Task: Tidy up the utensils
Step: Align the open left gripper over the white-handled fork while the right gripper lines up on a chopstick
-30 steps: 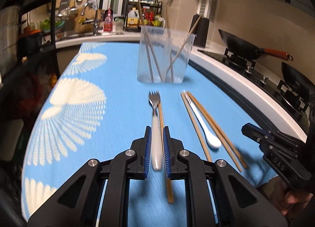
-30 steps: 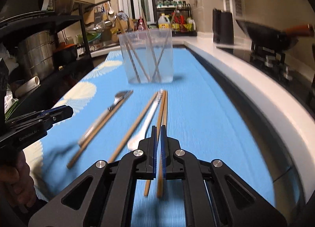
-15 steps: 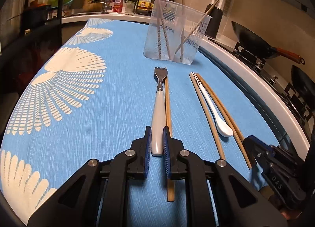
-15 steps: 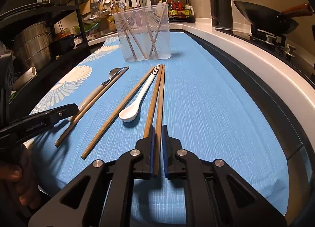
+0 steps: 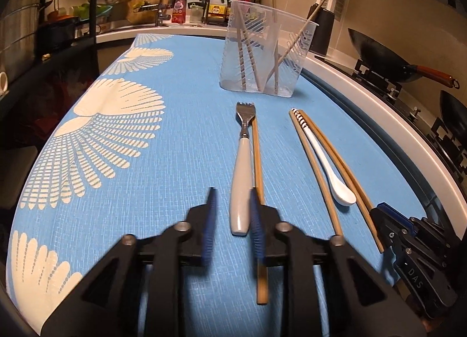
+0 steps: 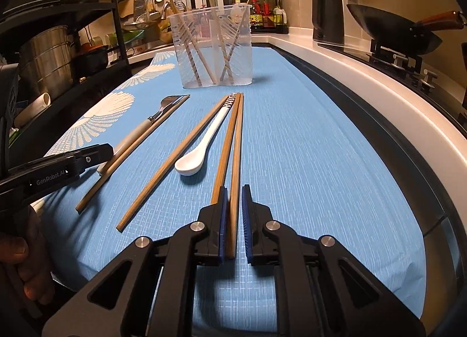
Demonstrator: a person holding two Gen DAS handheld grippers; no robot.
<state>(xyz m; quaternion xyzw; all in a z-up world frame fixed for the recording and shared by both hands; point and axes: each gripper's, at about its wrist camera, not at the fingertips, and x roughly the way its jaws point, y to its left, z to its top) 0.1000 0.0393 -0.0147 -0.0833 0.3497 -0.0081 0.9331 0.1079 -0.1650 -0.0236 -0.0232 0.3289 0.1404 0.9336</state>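
Surface: a counter [image 5: 181,144] covered with a blue cloth bearing cream fan prints is seen in both wrist views
Holder: a clear plastic tumbler [image 5: 264,53] stands upright at the far end, with several wooden chopsticks leaning inside
Left claw [image 5: 232,214]: the jaws are opening; the white-handled metal fork [image 5: 241,173] lies flat between the blue pads, its handle end close to one pad and clear of the other; nothing is gripped
Right claw [image 6: 232,214]: a narrow gap is shown between the pads; a brown bamboo chopstick [image 6: 233,173] lies in that gap on the cloth, and no pressing contact is apparent
Other utensils: a second chopstick lies touching the fork; a white ceramic spoon [image 5: 327,161] lies between further chopsticks, near the right claw
Task standing: judged incomplete, since fork, spoon and loose chopsticks remain outside the tumbler
Risk, left: if closed off-centre, the neighbouring chopstick could be pinched with the fork
Risk, right: the paired chopstick alongside could be dragged or rolled
Risk, holder: the light tumbler could be tipped by a long utensil inserted at a slant
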